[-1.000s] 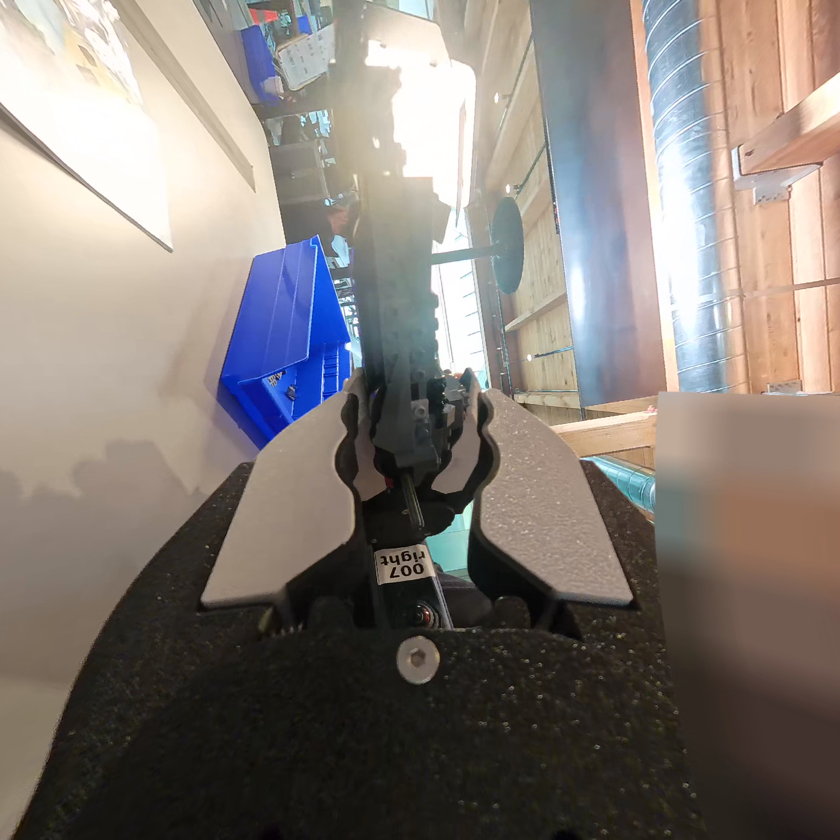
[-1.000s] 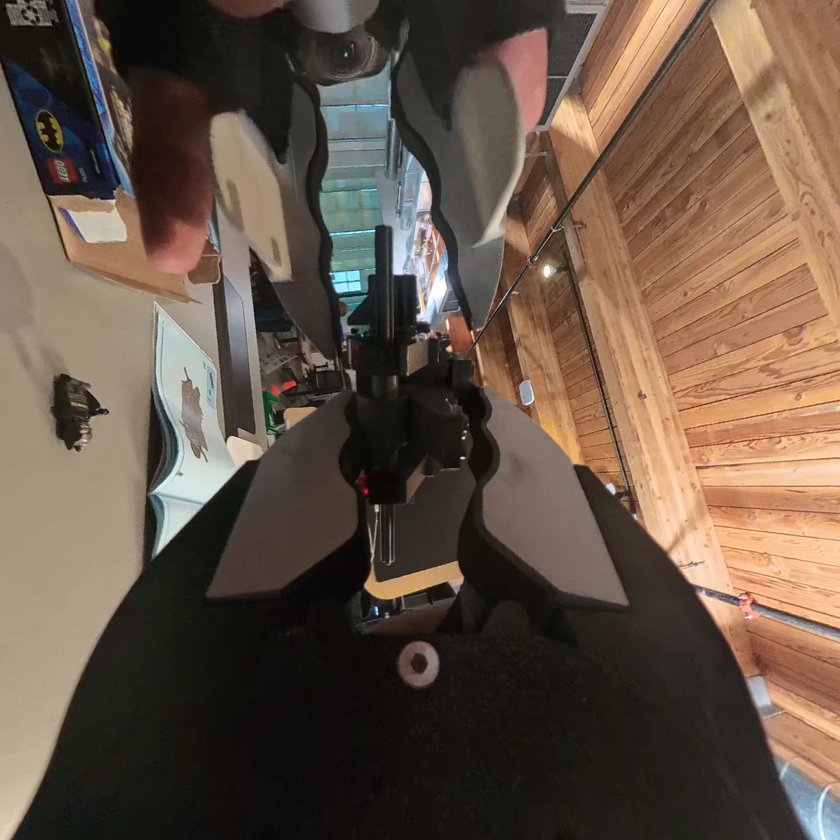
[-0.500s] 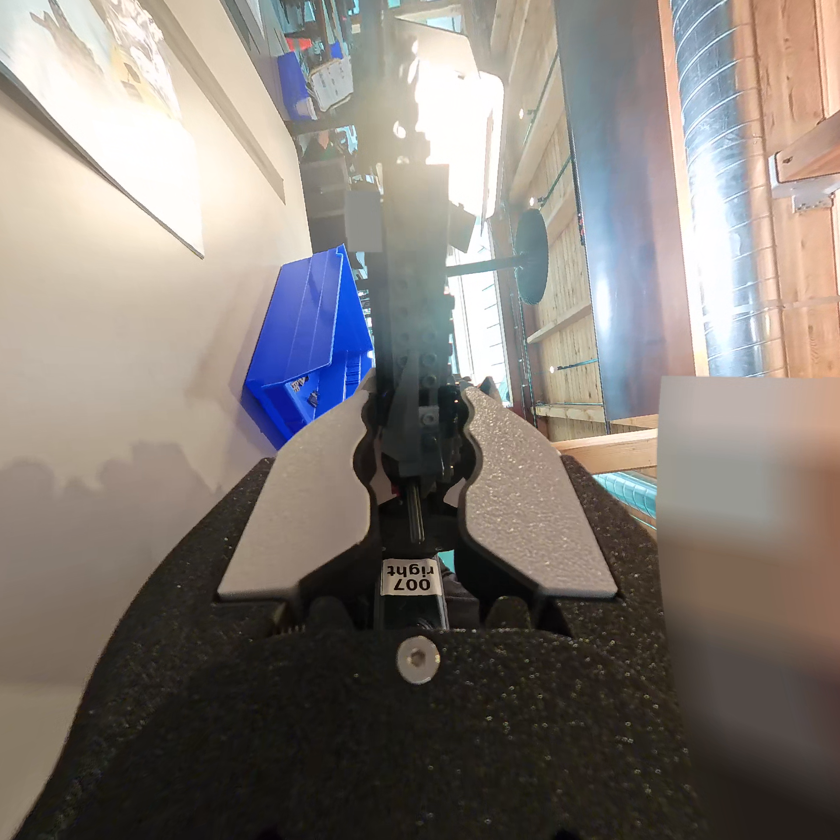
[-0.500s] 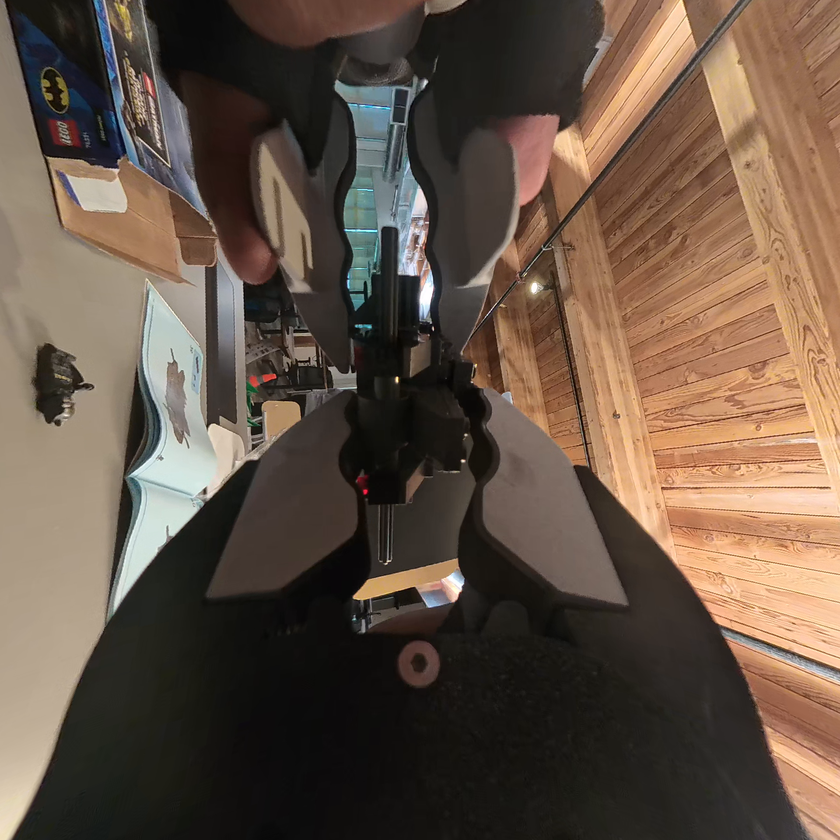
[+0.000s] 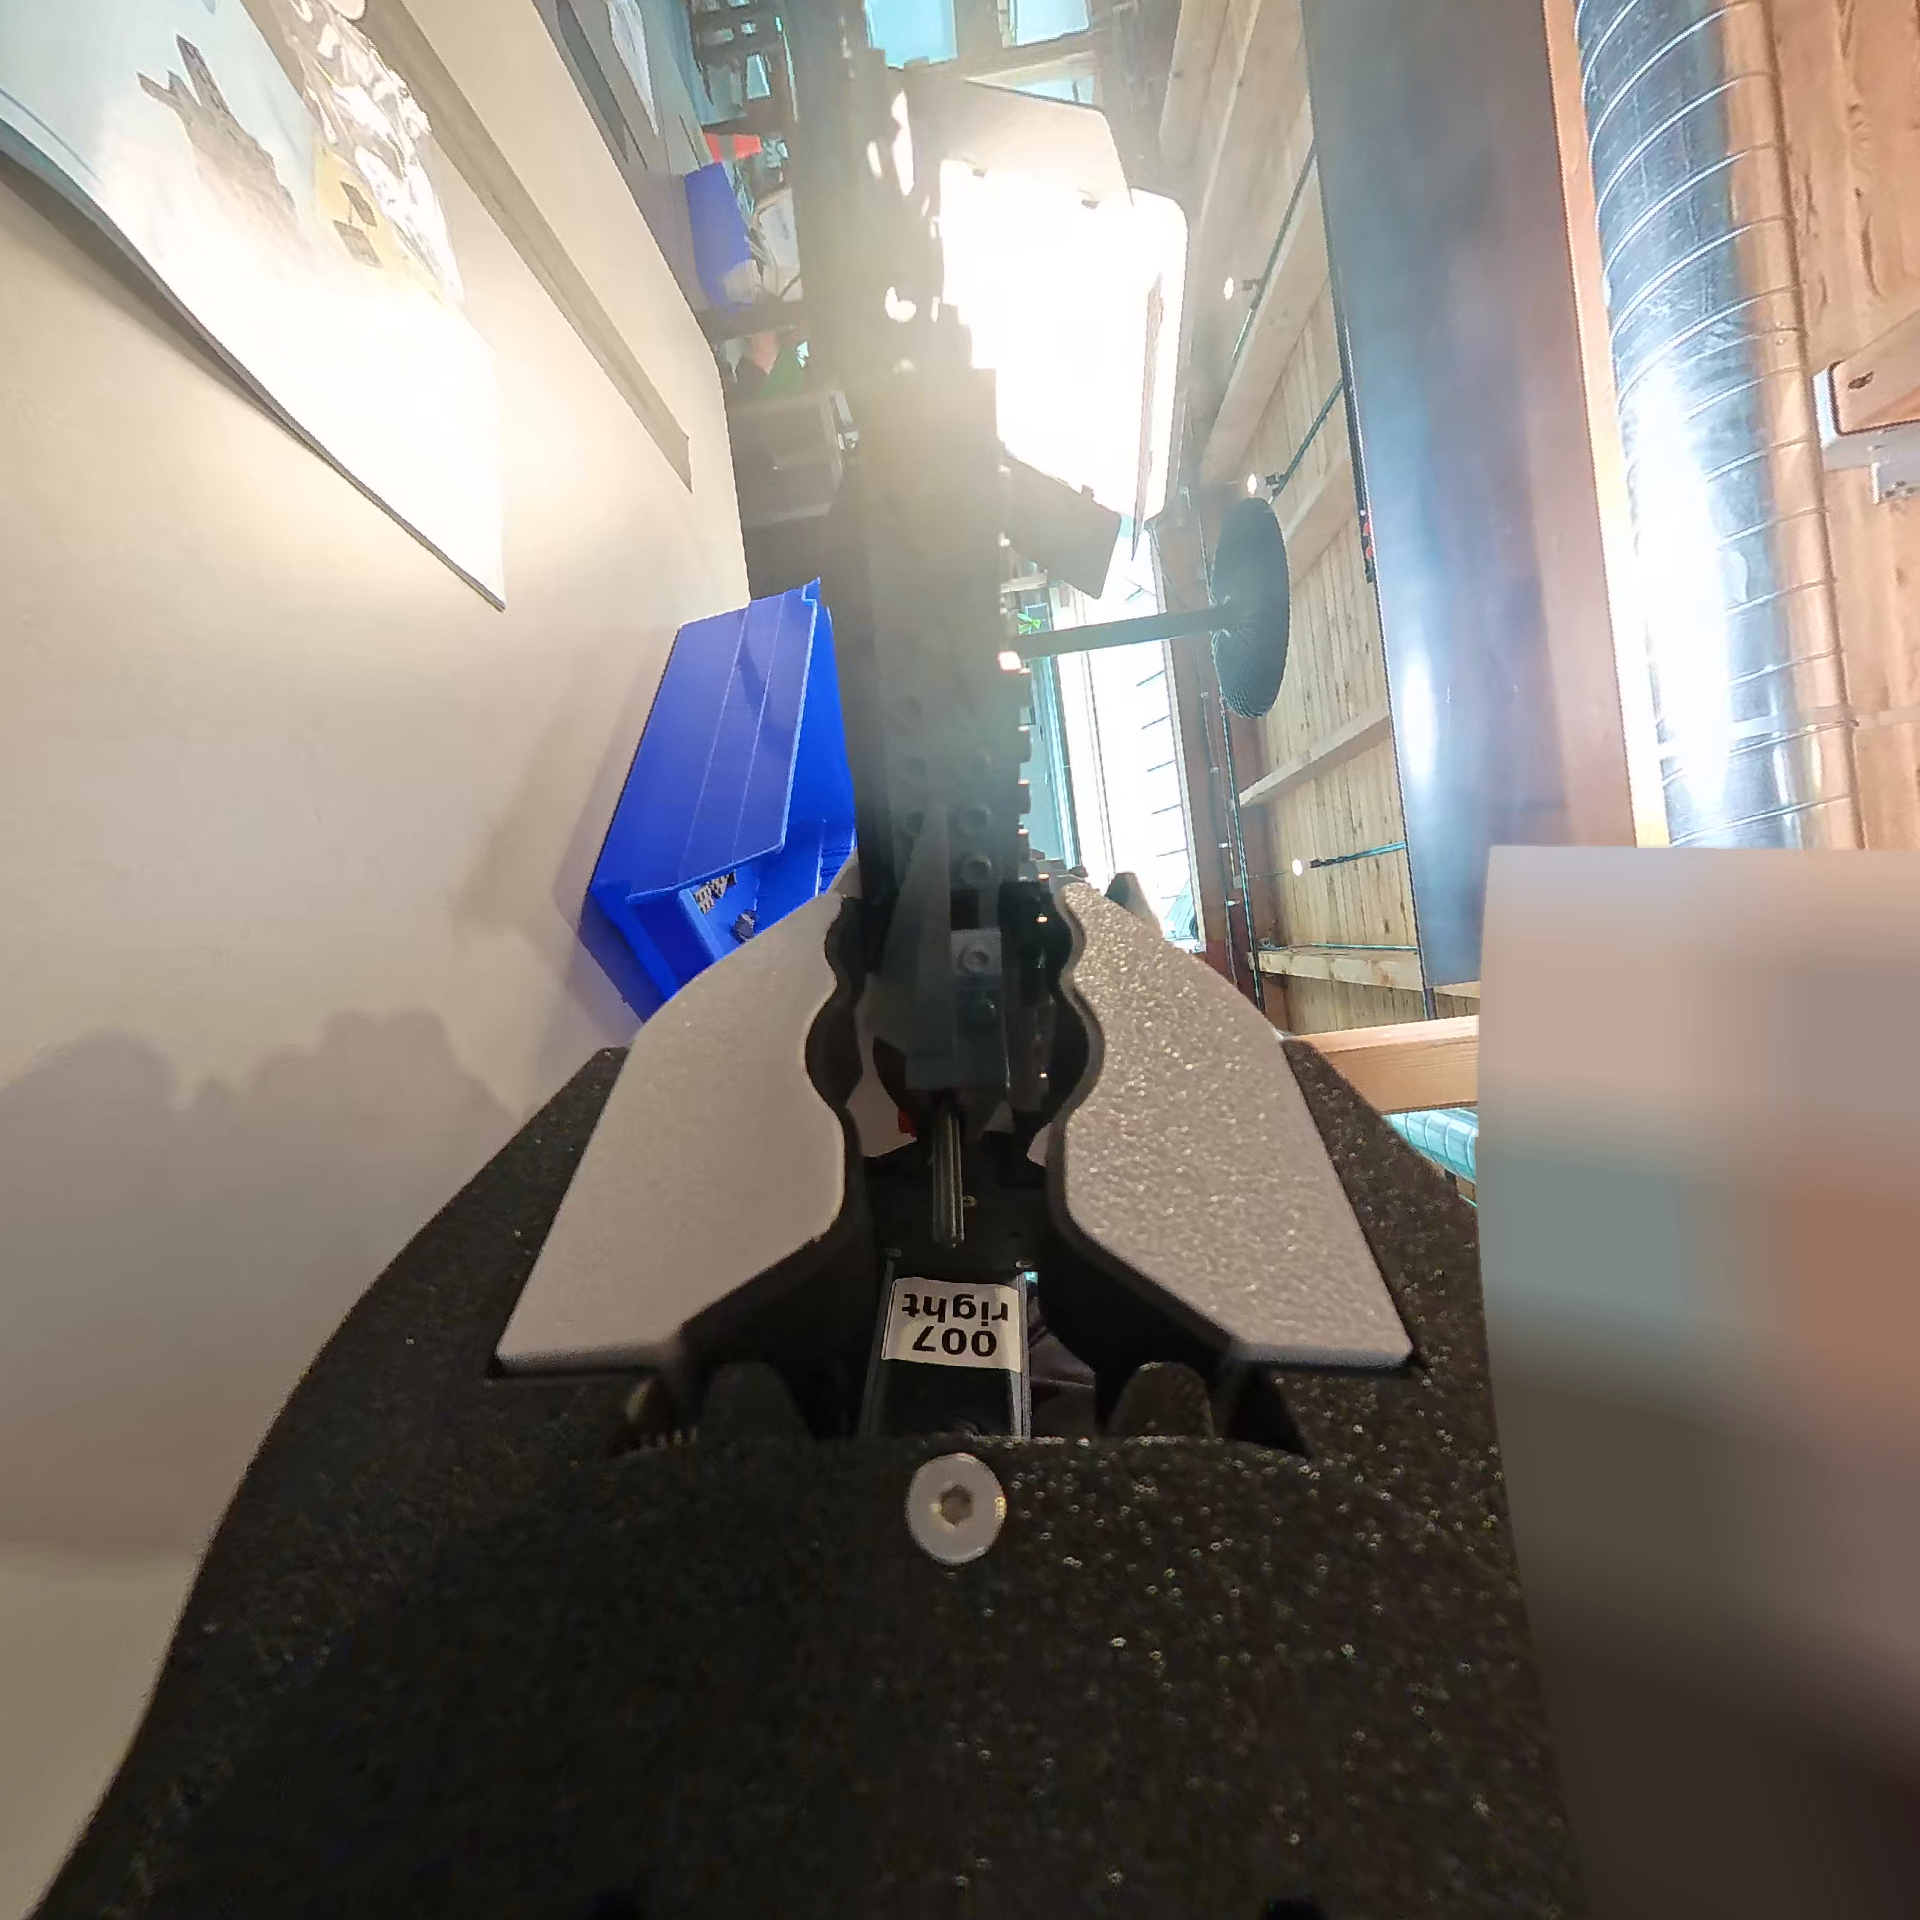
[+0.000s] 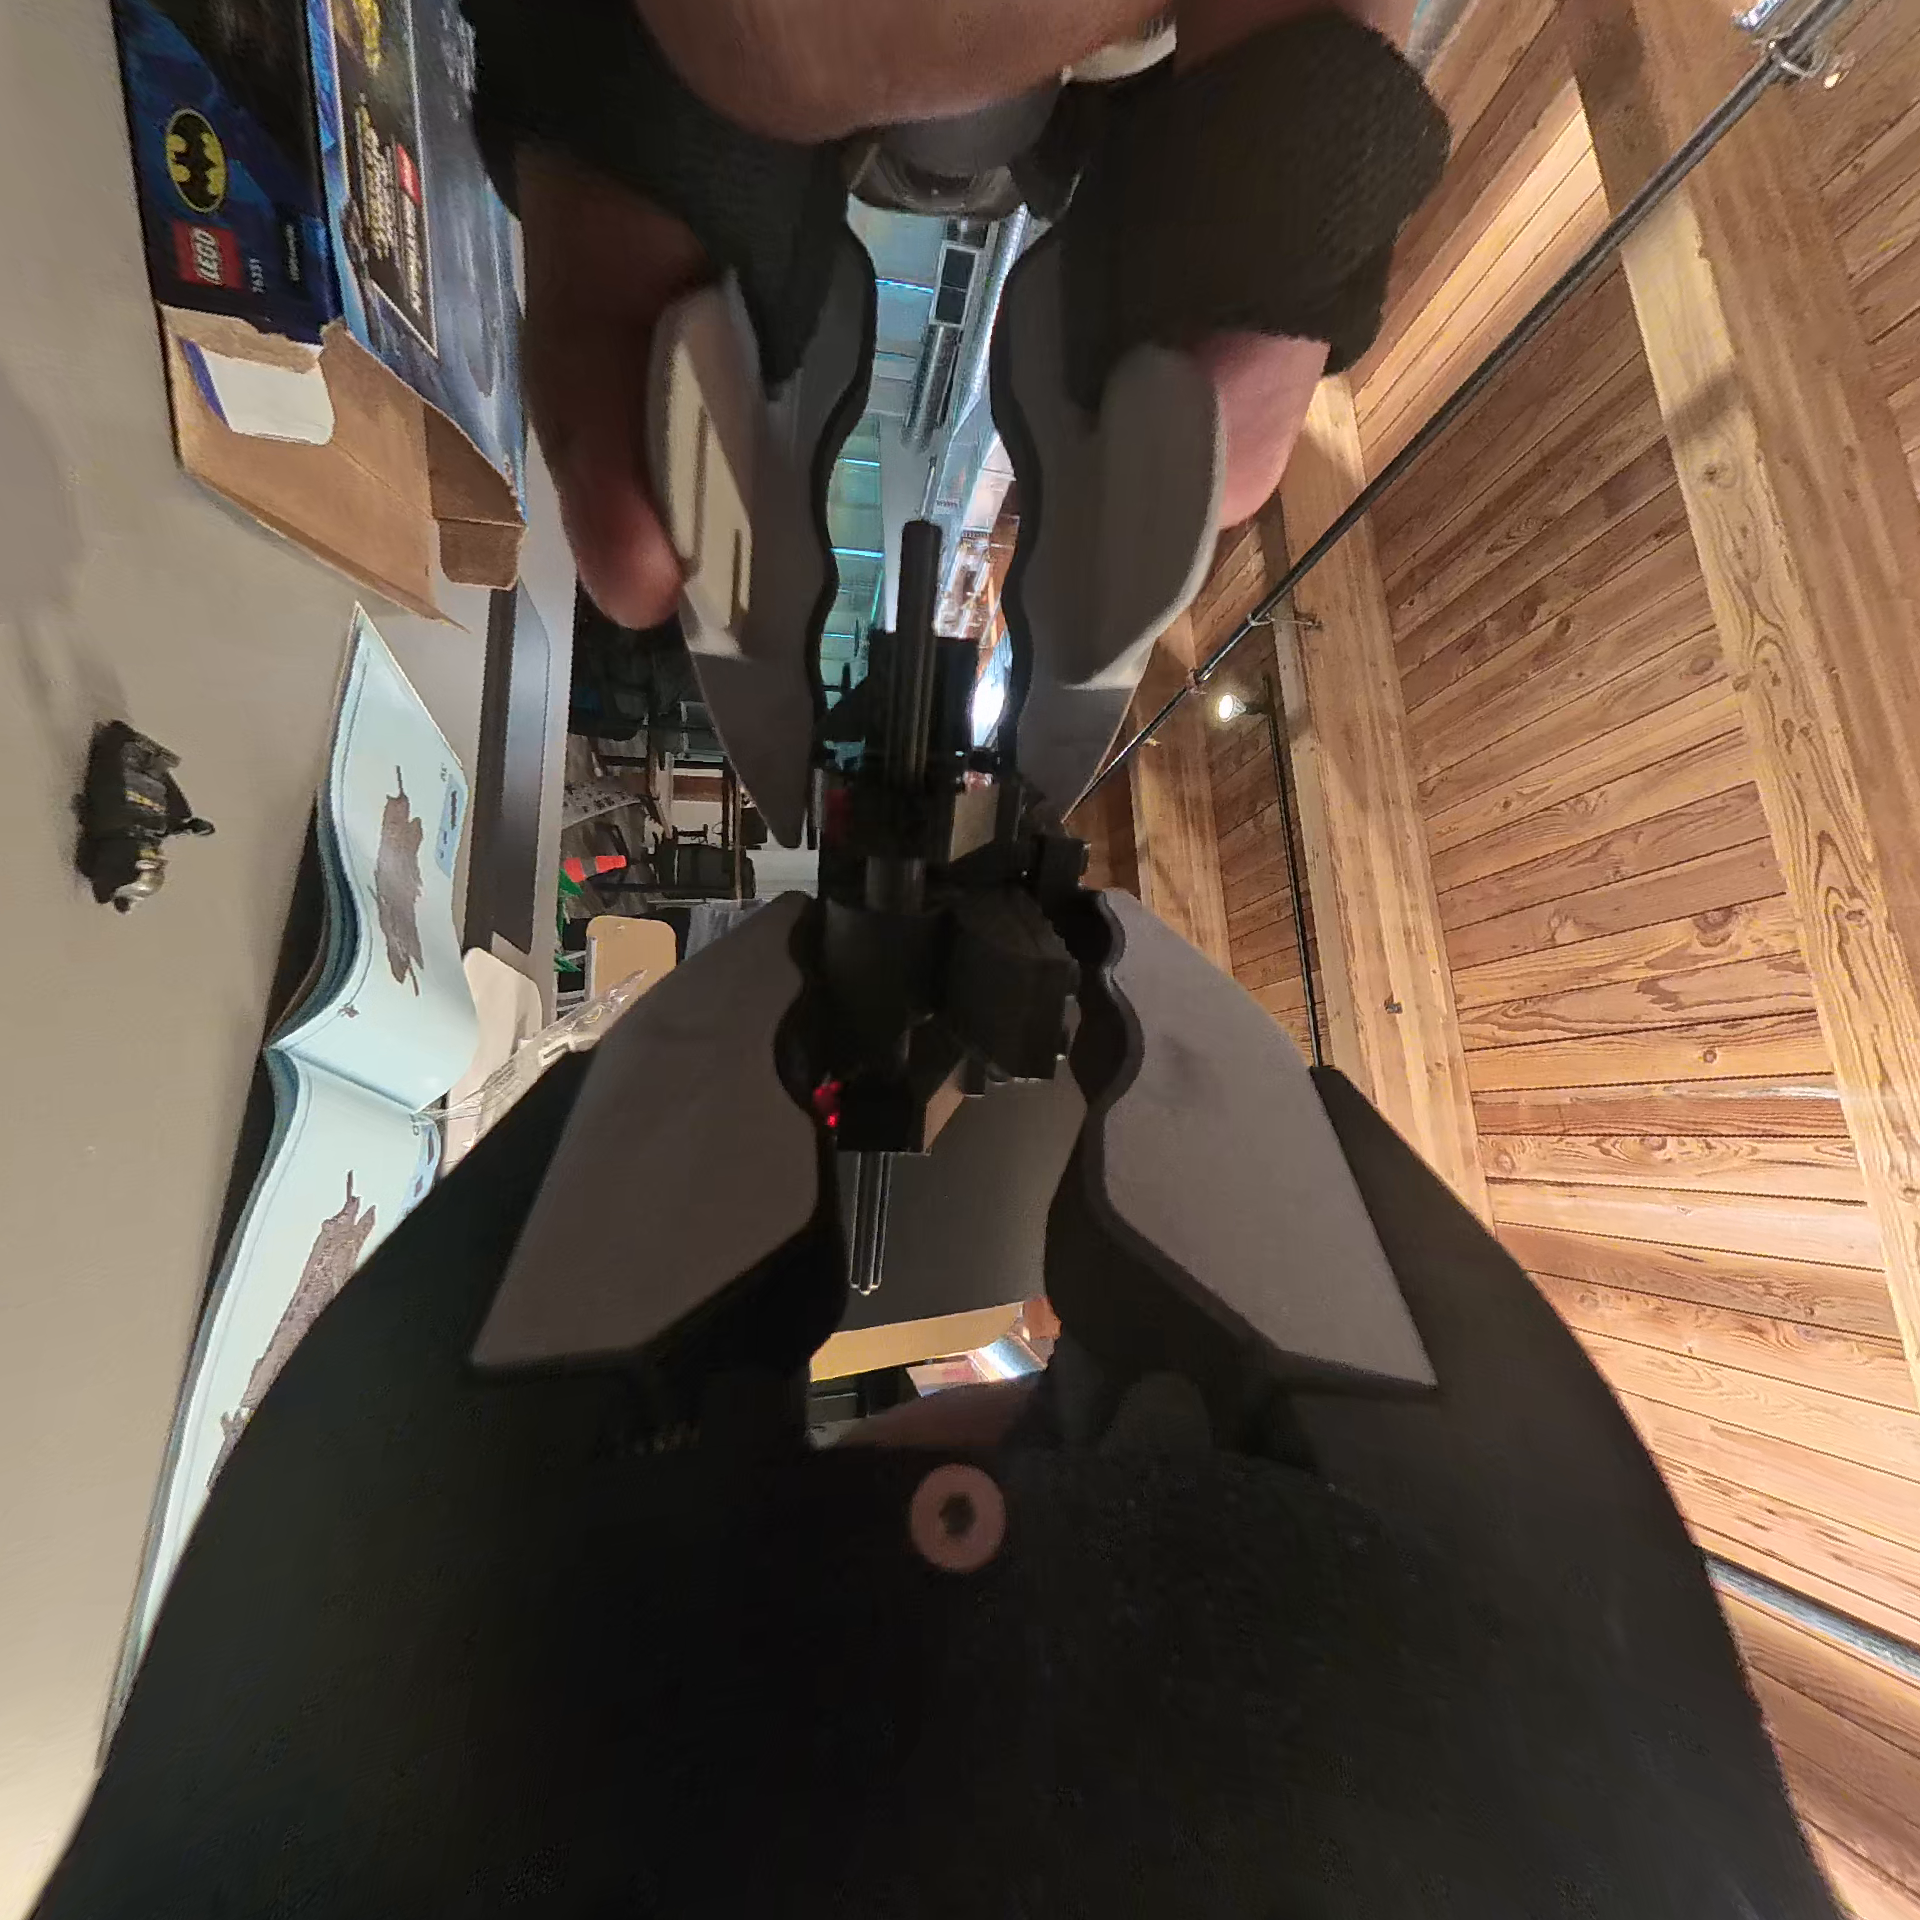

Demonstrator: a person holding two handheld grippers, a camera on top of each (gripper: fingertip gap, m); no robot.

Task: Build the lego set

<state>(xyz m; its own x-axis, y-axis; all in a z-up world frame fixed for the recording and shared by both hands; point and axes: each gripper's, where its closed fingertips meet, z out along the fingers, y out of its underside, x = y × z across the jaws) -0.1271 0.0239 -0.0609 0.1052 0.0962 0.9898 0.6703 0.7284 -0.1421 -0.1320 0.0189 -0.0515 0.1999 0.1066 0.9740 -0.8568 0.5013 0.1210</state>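
Setting: a workshop with timber-plank walls (image 6: 1558,831) and a pale grey tabletop (image 6: 62,1039), both views rolled sideways

Item 1: dark brick-built model (image 5: 940,831), long and studded, held in the air between the two grippers; a black axle (image 6: 920,623) is seen projecting from its end

Item 2: left gripper (image 5: 951,940), closed on one end of the model, both grey fingers (image 5: 1143,1039) pressed against its sides

Item 3: right gripper (image 6: 940,966), clamped around the black block at the other end of the model, the pads set against it on either side; the left gripper is seen opposite, fingertips at the same model

Item 4: blue storage bin (image 5: 717,790), on the tabletop

Item 5: open instruction booklet (image 6: 384,883), printed toy box (image 6: 312,208) and a small dark brick figure (image 6: 130,816), all laid on the tabletop, apart from the grippers
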